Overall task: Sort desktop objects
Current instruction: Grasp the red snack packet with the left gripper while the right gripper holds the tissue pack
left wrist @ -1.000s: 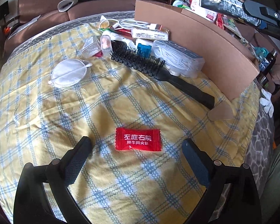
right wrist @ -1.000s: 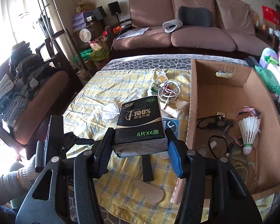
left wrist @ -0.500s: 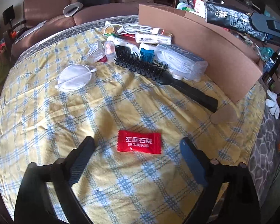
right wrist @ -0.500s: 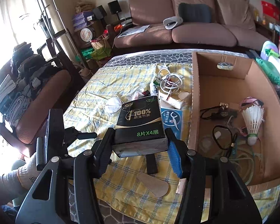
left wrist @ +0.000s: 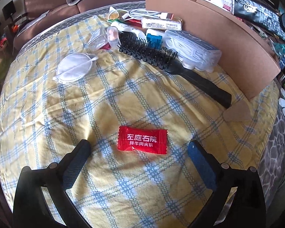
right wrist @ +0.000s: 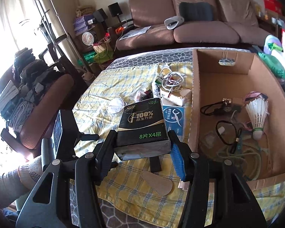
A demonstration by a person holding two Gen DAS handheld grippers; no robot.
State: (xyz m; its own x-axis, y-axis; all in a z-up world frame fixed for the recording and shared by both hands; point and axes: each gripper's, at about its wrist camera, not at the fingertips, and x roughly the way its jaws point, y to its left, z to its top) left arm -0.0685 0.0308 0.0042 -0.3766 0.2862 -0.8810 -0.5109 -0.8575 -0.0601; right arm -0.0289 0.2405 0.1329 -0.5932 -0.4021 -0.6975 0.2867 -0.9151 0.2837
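Left wrist view: left gripper [left wrist: 137, 154] spread wide over the checked tabletop [left wrist: 47, 114], jaws released, nothing grasped; red sachet [left wrist: 142, 142] flat on the cloth between the 2 fingers, touching neither. Farther off: black hairbrush [left wrist: 172, 64], white mask [left wrist: 74, 68], clear plastic case [left wrist: 193, 50] against the cardboard box [left wrist: 218, 38] wall.

Right wrist view: right gripper [right wrist: 143, 151] clenched on a black tissue pack [right wrist: 142, 127], lifted above the tabletop, just beside the box's near wall. Inside the box: 1 shuttlecock [right wrist: 257, 116], dark cords [right wrist: 228, 133].
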